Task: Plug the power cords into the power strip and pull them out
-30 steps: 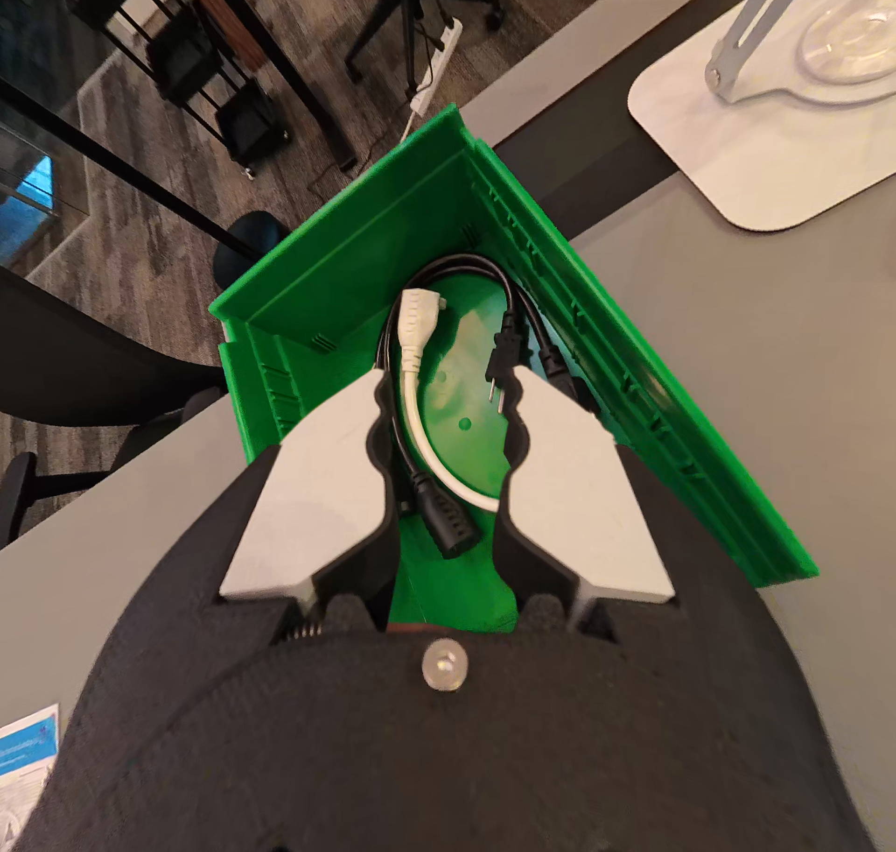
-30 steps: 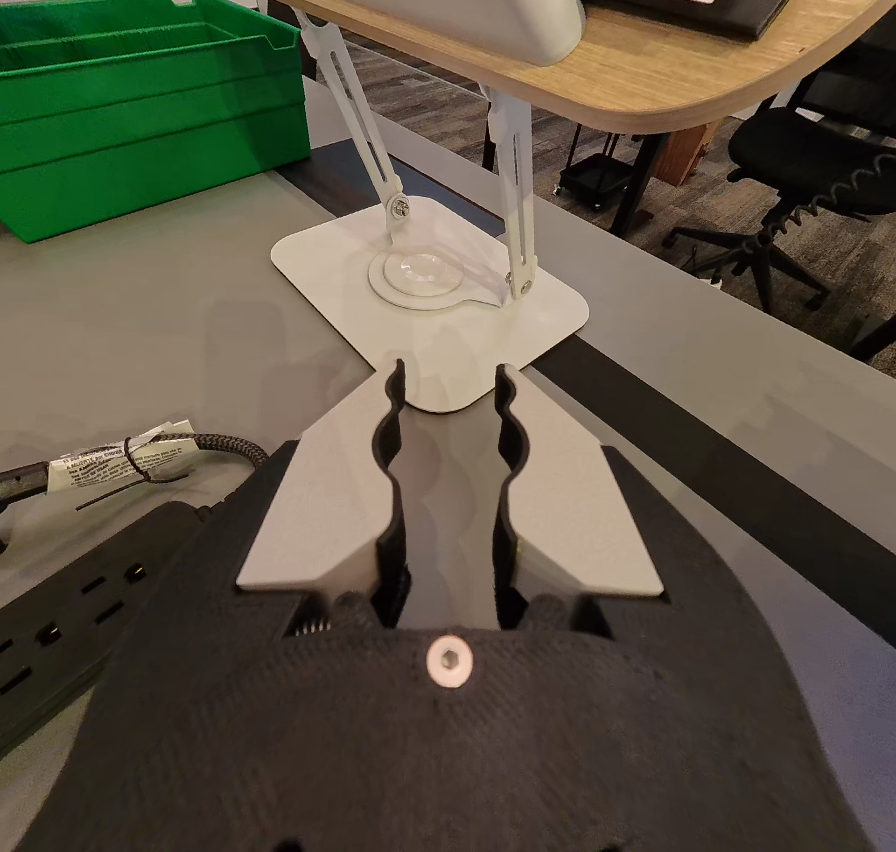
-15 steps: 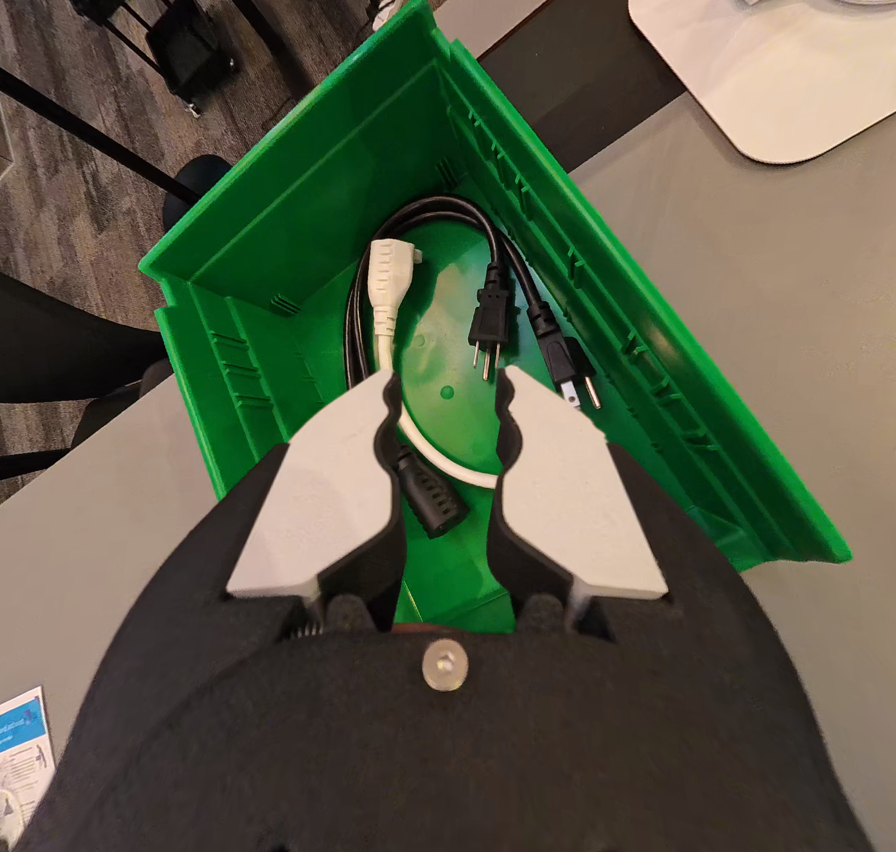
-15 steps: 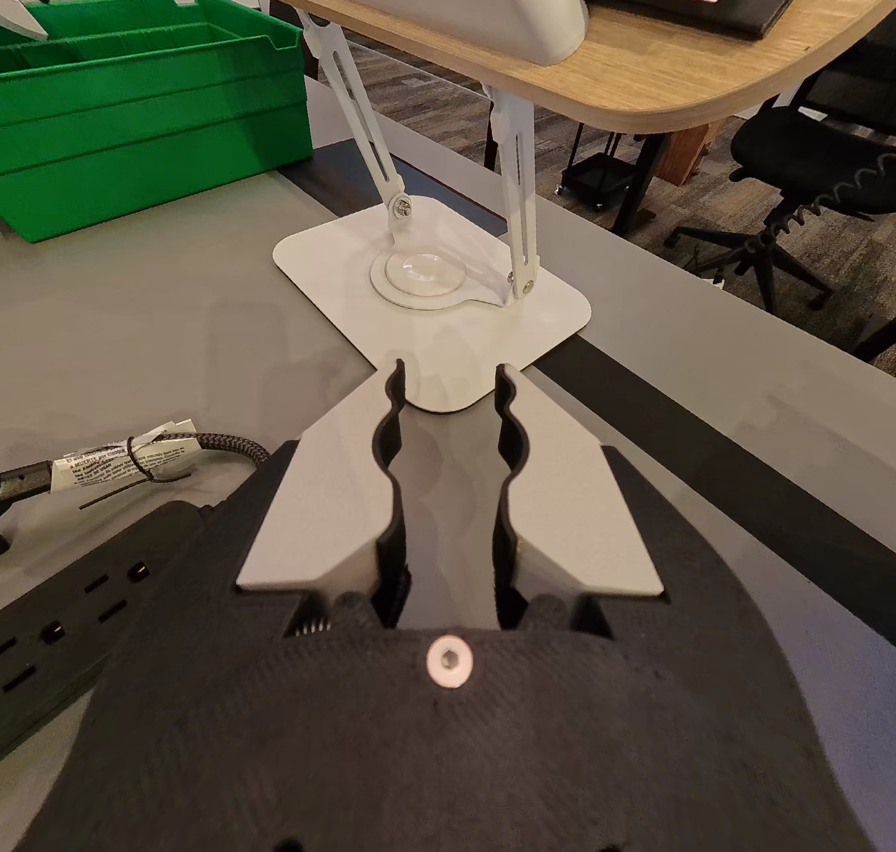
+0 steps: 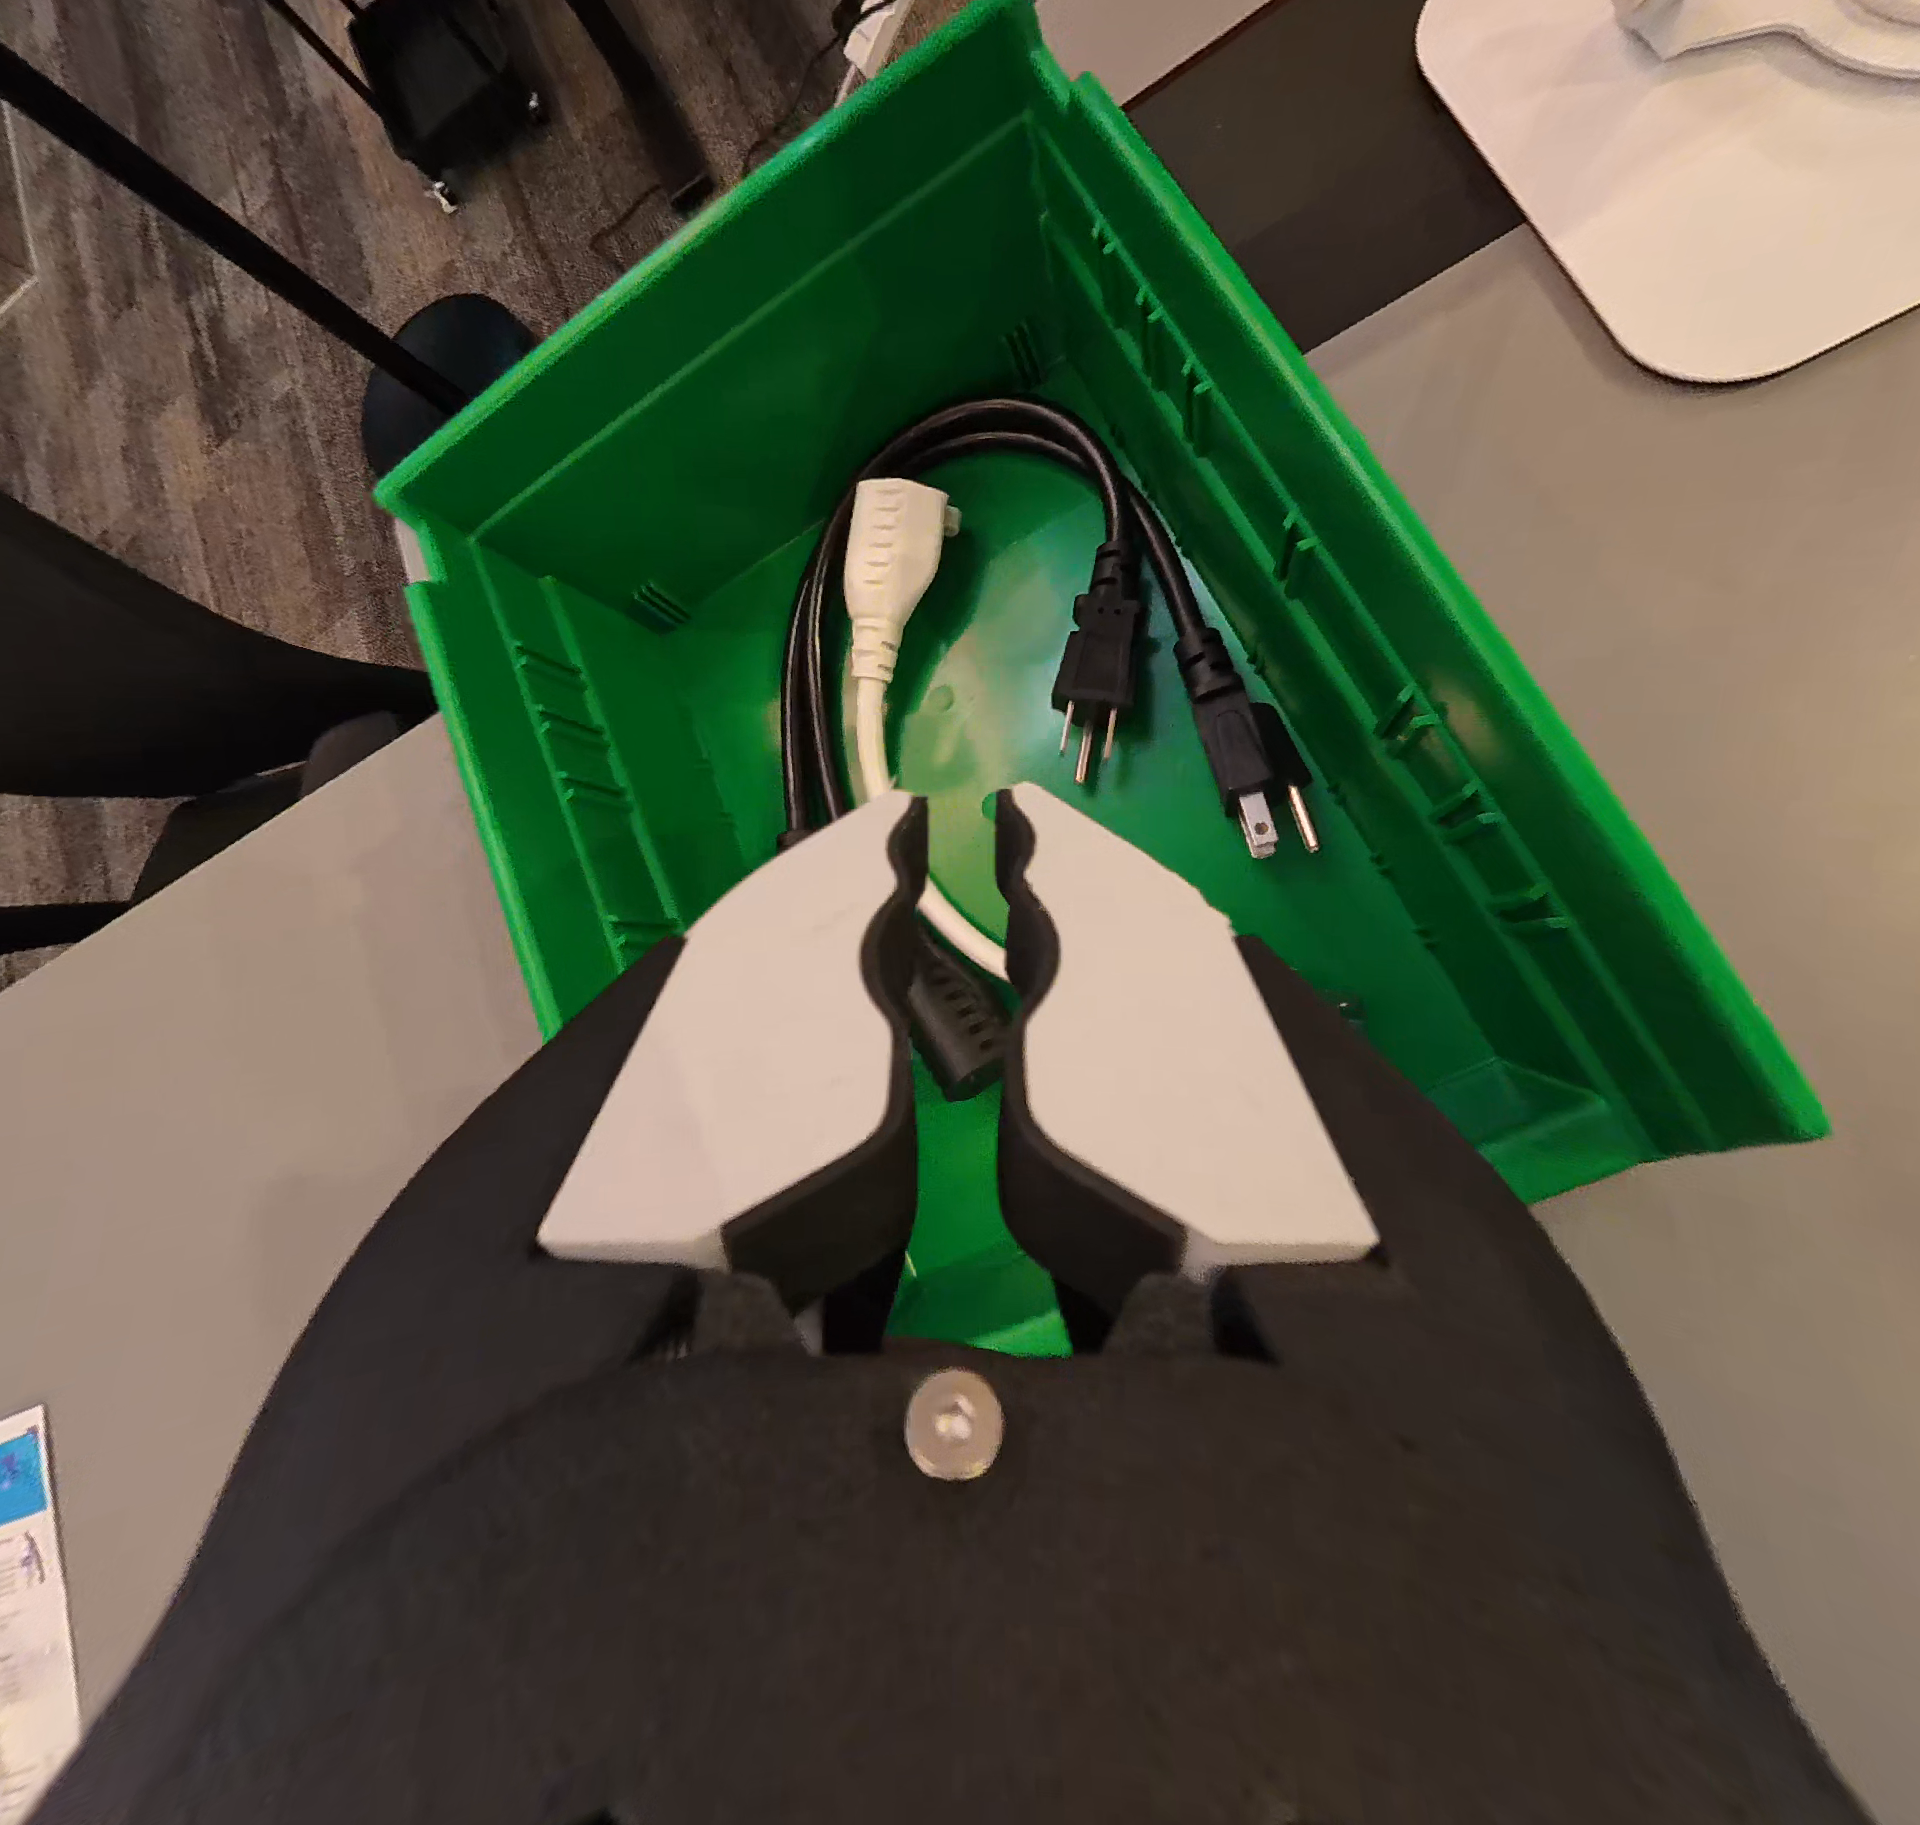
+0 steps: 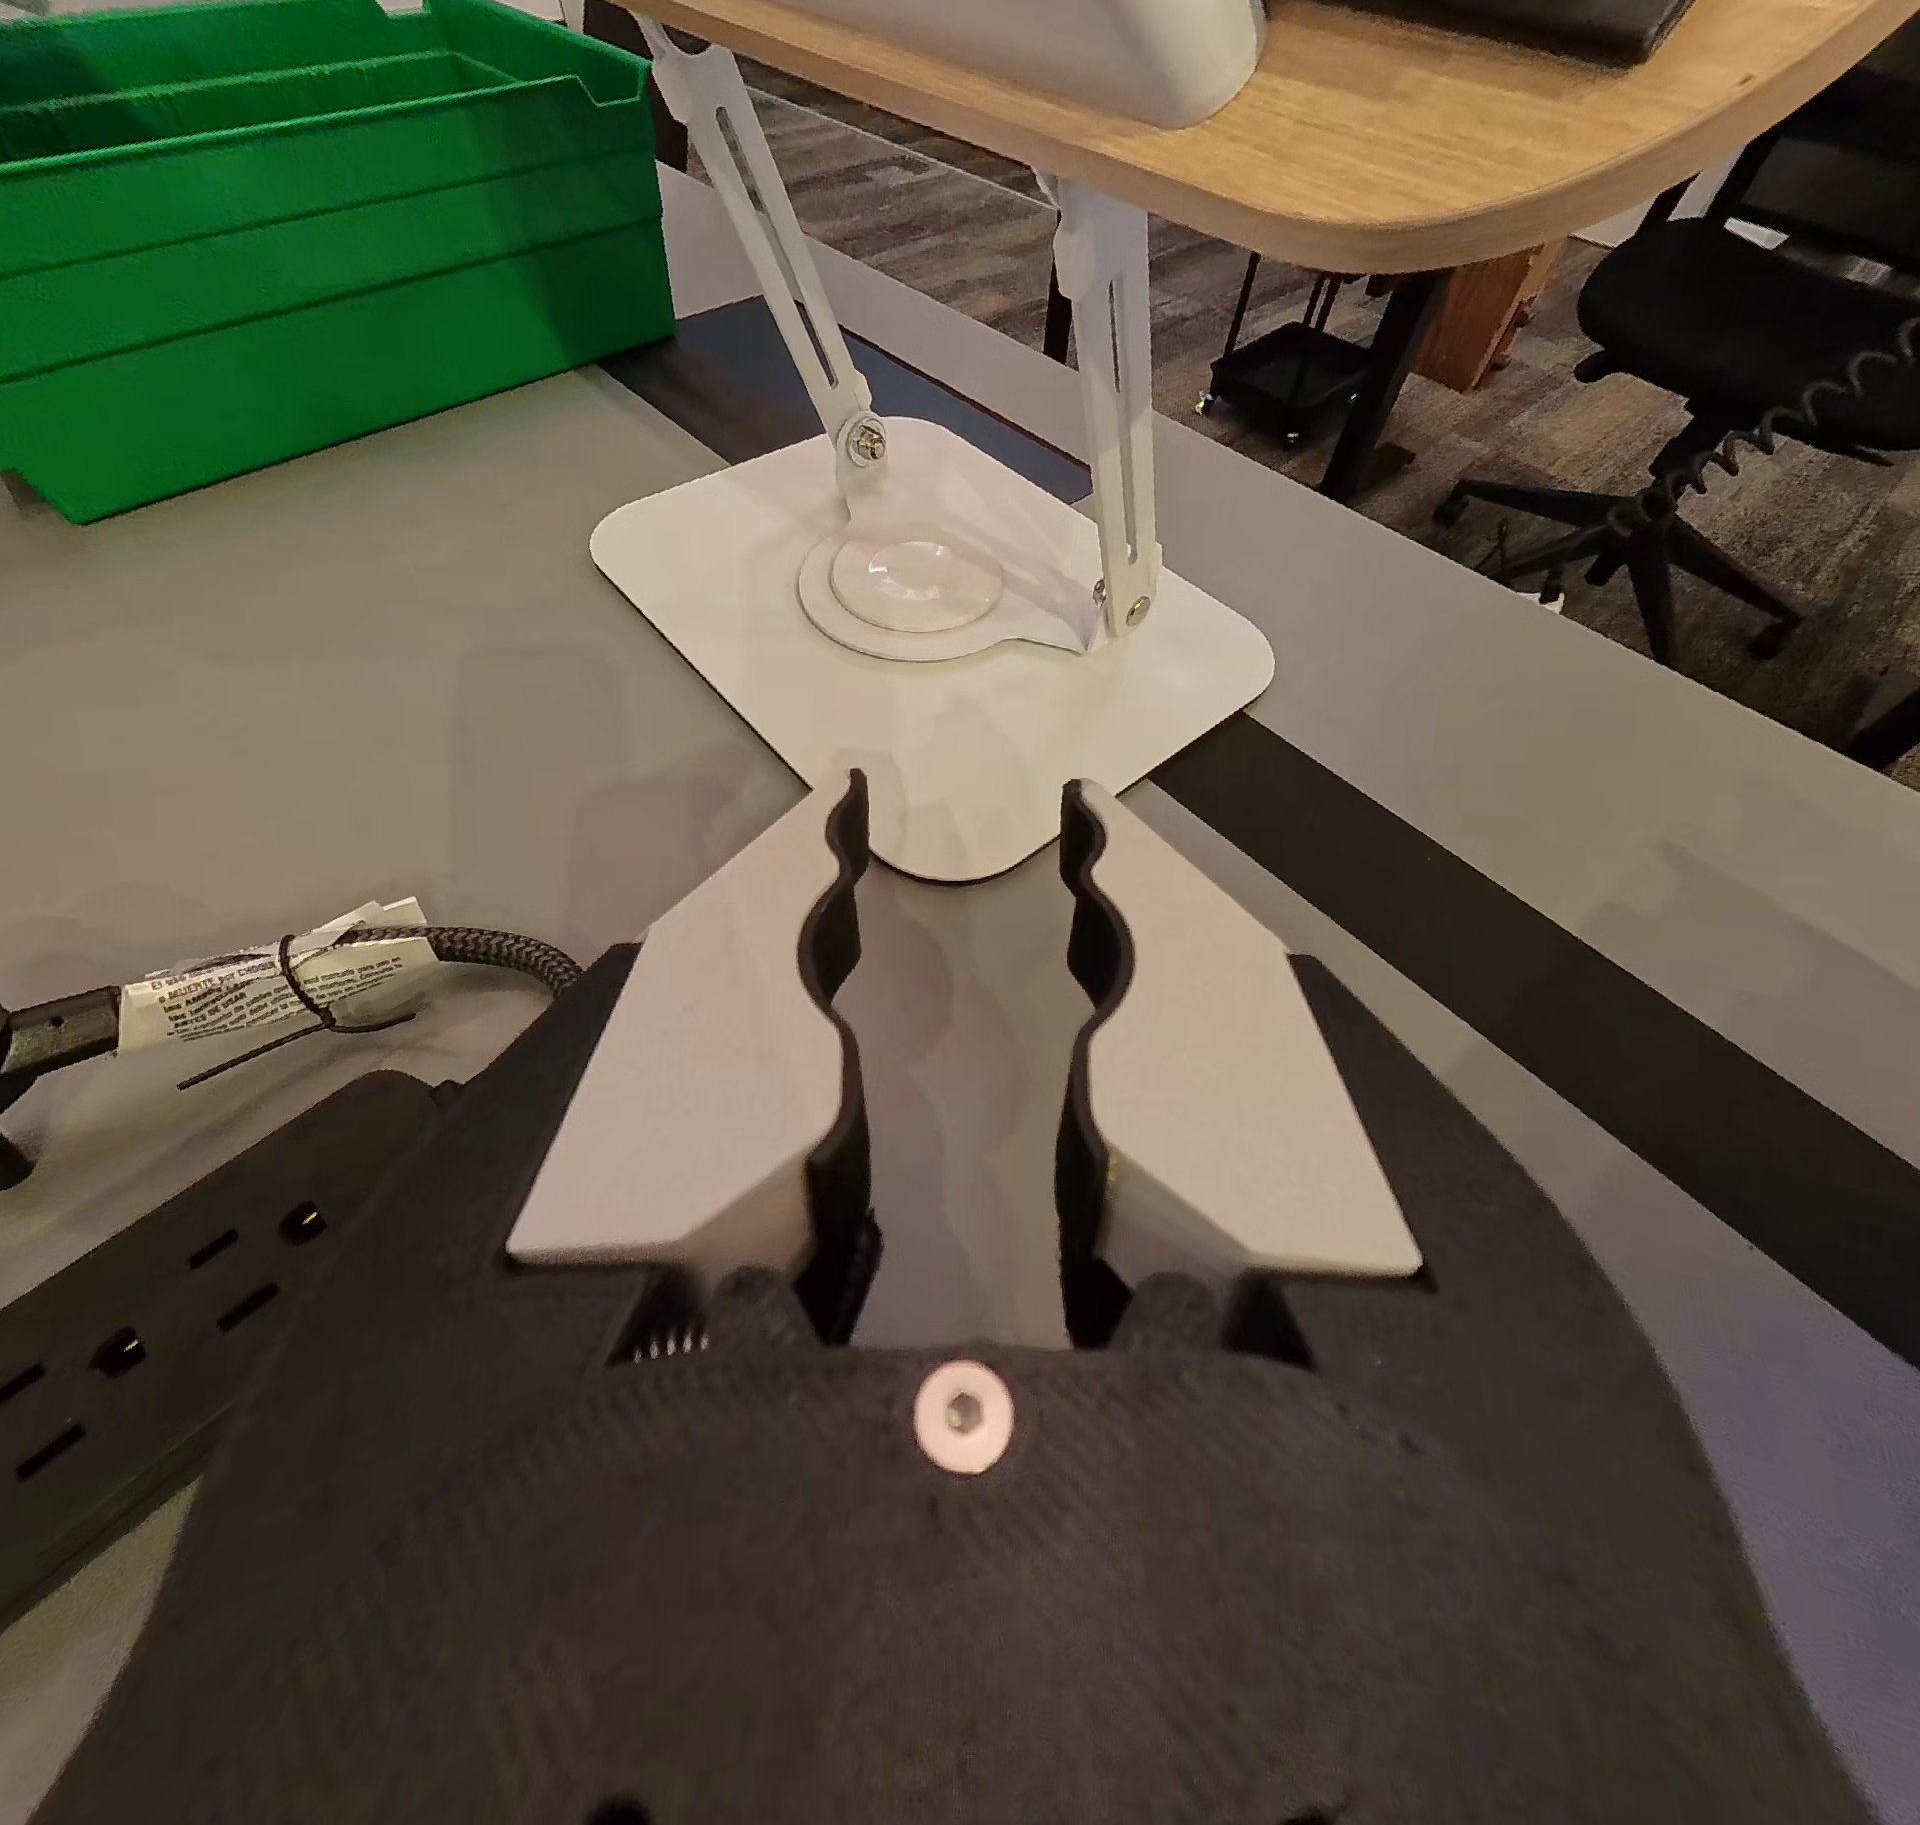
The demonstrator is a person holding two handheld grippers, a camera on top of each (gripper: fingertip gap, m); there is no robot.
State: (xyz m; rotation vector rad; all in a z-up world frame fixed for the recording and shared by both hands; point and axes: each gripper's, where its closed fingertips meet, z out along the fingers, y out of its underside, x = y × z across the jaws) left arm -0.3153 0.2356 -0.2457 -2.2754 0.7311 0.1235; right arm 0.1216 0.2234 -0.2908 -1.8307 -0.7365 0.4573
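Note:
A green bin (image 5: 810, 300) at the table's far edge holds a white cord (image 5: 891, 570) with its plug end, and black cords with two pronged plugs (image 5: 1091, 669) (image 5: 1242, 736). My left gripper (image 5: 956, 799) hangs over the bin with its jaws narrow but still apart. The white cord and a black connector (image 5: 956, 1037) show through the gap, and I see no pad pressing on them. My right gripper (image 6: 961, 788) is open and empty above the grey table. The black power strip (image 6: 156, 1339) lies at its lower left.
A white stand's flat base (image 6: 935, 695) sits just ahead of the right gripper and also shows in the left wrist view (image 5: 1714, 165). The strip's braided cable with a paper tag (image 6: 468, 944) lies on the left. The green bin (image 6: 312, 321) shows far left. A wooden tabletop (image 6: 1351, 113) overhangs. Across from one pair of fingers to the other is roughly 45 cm.
My left gripper's jaws have narrowed a lot over the cords in the bin, and the view has shifted slightly. The right gripper has stayed still and open.

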